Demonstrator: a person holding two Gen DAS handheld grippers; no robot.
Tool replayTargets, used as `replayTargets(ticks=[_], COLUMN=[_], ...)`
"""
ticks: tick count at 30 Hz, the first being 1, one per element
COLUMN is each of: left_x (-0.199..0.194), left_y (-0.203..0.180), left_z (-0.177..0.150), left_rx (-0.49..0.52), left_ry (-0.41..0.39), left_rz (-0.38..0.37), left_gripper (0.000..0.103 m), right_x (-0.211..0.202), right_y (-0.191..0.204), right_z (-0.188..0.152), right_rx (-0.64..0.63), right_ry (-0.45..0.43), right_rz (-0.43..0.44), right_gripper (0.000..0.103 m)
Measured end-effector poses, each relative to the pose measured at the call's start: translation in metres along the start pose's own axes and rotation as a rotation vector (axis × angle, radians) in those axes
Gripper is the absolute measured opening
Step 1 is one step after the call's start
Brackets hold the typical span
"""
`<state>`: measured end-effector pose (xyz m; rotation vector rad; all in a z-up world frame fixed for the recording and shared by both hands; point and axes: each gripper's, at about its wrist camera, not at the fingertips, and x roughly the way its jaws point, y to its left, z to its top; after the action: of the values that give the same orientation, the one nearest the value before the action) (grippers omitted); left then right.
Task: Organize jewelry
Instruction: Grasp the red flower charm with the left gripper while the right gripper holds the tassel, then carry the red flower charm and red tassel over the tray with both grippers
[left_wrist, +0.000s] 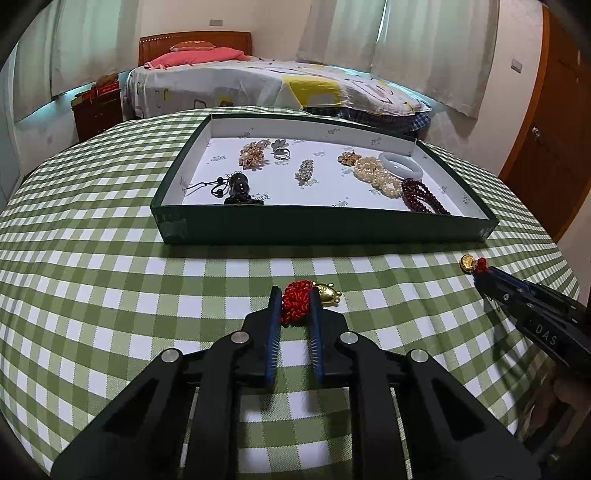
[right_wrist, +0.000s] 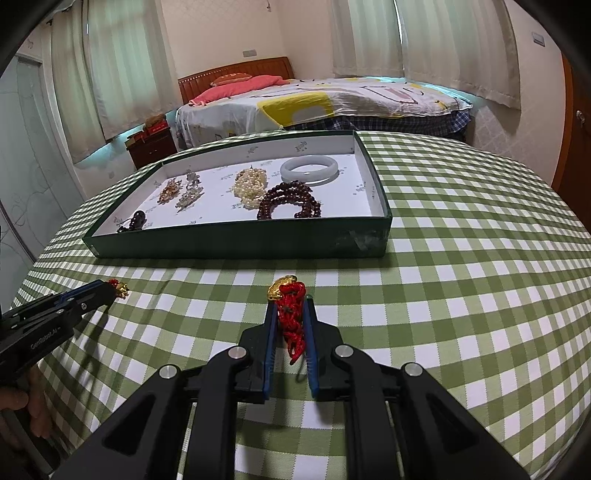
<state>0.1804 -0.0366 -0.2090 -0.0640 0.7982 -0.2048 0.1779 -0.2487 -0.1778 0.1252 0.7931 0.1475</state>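
My left gripper is shut on a red knotted cord with a gold charm, low over the green checked tablecloth. My right gripper is shut on a second red cord topped by a gold charm. Each gripper shows in the other's view: the right gripper at the right edge, the left gripper at the left edge. Beyond both lies a green tray with a white floor.
In the tray lie a white bangle, a pearl bracelet, dark red beads, gold brooches, a ring and a dark pendant. A bed stands behind the table. A person's hand grips the left handle.
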Motion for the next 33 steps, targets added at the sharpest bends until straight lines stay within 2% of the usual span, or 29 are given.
replayTargets(ticks=[21, 33], left_x=[-0.026, -0.049], left_y=[-0.006, -0.014], left_z=[0.007, 0.021], left_rx=[0.018, 0.026], left_ry=[-0.079, -0.140], left_rz=[-0.006, -0.017], left_gripper=[0.014, 0.014], right_x=[-0.015, -0.035], right_y=[0.007, 0.017], right_z=[0.002, 0.015], right_rx=[-0.021, -0.035], right_ry=[-0.041, -0.094], right_rz=[0.022, 0.031], right_gripper=[0.013, 0.013])
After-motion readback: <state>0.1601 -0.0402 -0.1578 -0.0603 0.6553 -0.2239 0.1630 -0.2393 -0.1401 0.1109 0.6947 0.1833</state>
